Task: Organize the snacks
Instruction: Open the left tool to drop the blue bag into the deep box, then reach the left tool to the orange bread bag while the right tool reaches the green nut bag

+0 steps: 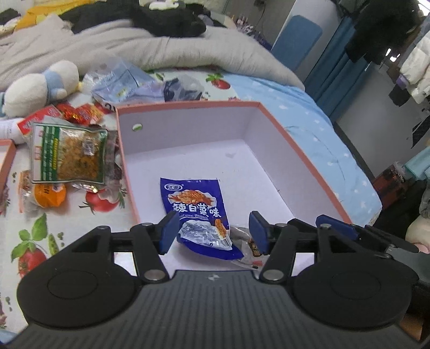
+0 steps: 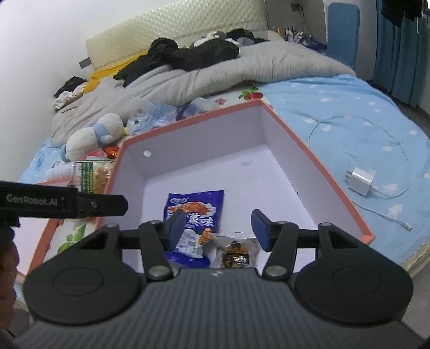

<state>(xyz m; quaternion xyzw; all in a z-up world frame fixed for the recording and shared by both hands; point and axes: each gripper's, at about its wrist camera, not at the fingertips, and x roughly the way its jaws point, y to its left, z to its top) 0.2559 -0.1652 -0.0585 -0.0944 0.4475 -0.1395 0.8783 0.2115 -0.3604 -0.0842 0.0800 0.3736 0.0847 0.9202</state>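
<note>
**Snack box on bed: contents and surroundings**

A blue snack packet [image 1: 197, 214] printed with white characters is laid flat on the white floor of a pink-edged cardboard box [image 1: 188, 104], toward its near side. Just beside it, at its lower right corner, a smaller clear-wrapped snack with a dark orange label [image 2: 236, 255] is also lodged in the box, partly under the blue packet's edge.

The left tongs [image 1: 213, 233] are held above the near end of the box with the blue pads spread apart; the lower end of the blue packet is seen between them, untouched by either pad. The right tongs [image 2: 219, 228] are likewise spread apart over the same two items, with nothing pressed by the pads.

Left of the box, on a tomato-printed sheet [image 1: 32, 241], further snacks are piled: a green-bordered packet of yellowish crisps [image 1: 67, 153], an orange packet [image 1: 49, 194] beneath it, and small red wrappers [image 1: 80, 114] behind. A white and blue plush toy [image 1: 40, 88] and crumpled clear plastic bags [image 1: 121, 83] are set farther back. A grey duvet [image 1: 134, 45] with black clothing on it [image 1: 166, 21] is heaped along the far side of the bed. Right of the box, on the blue star-patterned bedsheet [image 2: 349, 120], a white charger plug with cable [image 2: 361, 181] is found.
</note>
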